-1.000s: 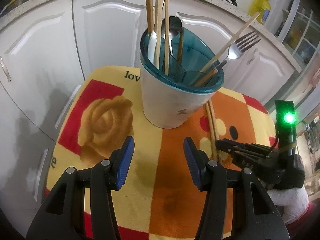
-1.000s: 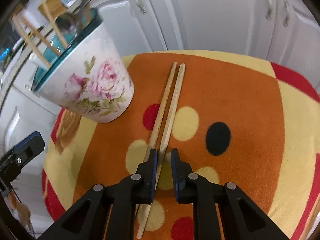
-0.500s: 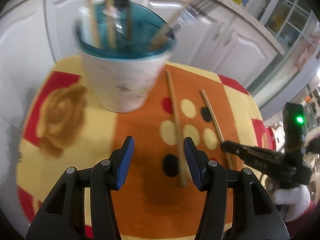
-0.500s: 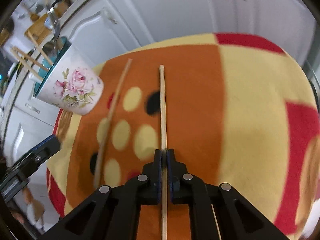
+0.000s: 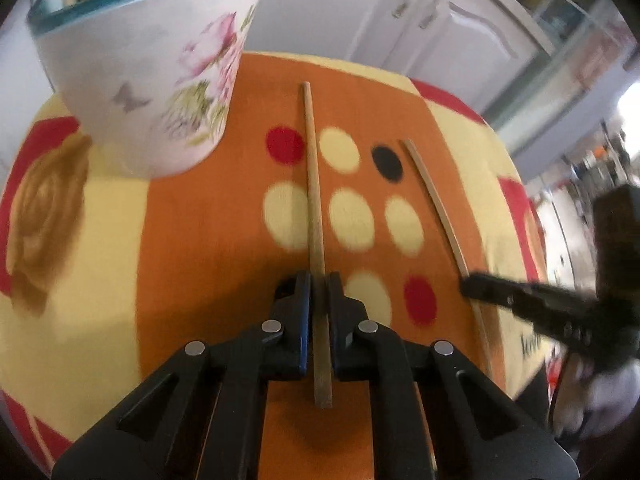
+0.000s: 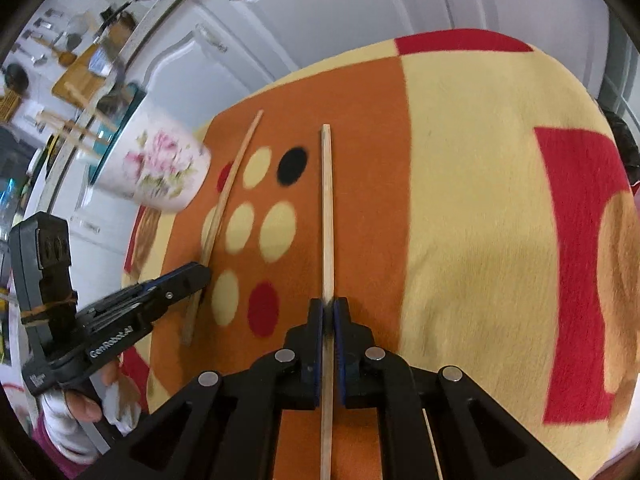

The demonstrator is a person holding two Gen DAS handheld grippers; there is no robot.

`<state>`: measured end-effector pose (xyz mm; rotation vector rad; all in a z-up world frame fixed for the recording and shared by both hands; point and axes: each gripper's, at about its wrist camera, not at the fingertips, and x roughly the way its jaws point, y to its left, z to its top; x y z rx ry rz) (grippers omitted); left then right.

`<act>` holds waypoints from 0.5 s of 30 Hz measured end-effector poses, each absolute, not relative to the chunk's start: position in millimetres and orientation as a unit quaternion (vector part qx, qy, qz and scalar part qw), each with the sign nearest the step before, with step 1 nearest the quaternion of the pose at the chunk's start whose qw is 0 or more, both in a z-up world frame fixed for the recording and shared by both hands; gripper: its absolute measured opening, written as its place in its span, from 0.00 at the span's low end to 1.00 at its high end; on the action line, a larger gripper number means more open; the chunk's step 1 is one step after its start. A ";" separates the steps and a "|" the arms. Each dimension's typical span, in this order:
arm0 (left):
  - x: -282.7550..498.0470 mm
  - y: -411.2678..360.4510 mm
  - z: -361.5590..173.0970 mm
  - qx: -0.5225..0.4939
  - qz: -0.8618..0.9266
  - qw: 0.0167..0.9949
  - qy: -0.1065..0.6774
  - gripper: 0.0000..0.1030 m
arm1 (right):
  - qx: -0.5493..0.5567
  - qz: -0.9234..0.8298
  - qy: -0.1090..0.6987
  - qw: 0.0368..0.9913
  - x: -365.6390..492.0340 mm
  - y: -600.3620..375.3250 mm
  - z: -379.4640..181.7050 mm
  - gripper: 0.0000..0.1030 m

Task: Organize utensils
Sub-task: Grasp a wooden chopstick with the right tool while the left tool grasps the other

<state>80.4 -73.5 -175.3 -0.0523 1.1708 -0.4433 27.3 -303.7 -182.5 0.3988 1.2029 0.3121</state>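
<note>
Two wooden chopsticks lie apart on a small table covered by an orange, yellow and red cloth (image 5: 200, 264). My left gripper (image 5: 319, 280) is shut on the darker chopstick (image 5: 314, 184), which also shows in the right wrist view (image 6: 228, 196). My right gripper (image 6: 328, 304) is shut on the paler chopstick (image 6: 327, 208), seen in the left wrist view (image 5: 436, 204) too. A white floral cup (image 5: 156, 76) with a teal rim holds several utensils at the far left; it also shows in the right wrist view (image 6: 160, 168).
White cabinet doors (image 6: 340, 12) stand right behind the table. The cloth (image 6: 480, 200) hangs over the table's edges. A worktop with kitchen tools (image 6: 60, 64) shows far left.
The two chopsticks lay side by side; my right gripper closed on one and drew it to the right. My left gripper moved down and right from the cup and shut on the other.
</note>
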 end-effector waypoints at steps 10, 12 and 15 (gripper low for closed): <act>19.7 -32.8 -174.7 0.028 -0.228 0.785 0.575 0.07 | 0.198 0.148 0.566 0.786 19.7 -296.7 -177.9 0.25; 23.9 -31.0 -168.7 0.019 -0.222 0.793 0.568 0.12 | 0.187 0.139 0.560 0.795 31.4 -295.8 -171.4 0.27; 34.9 -30.5 -158.0 0.000 -0.214 0.809 0.548 0.33 | 0.156 0.128 0.551 0.810 50.4 -290.5 -163.8 0.27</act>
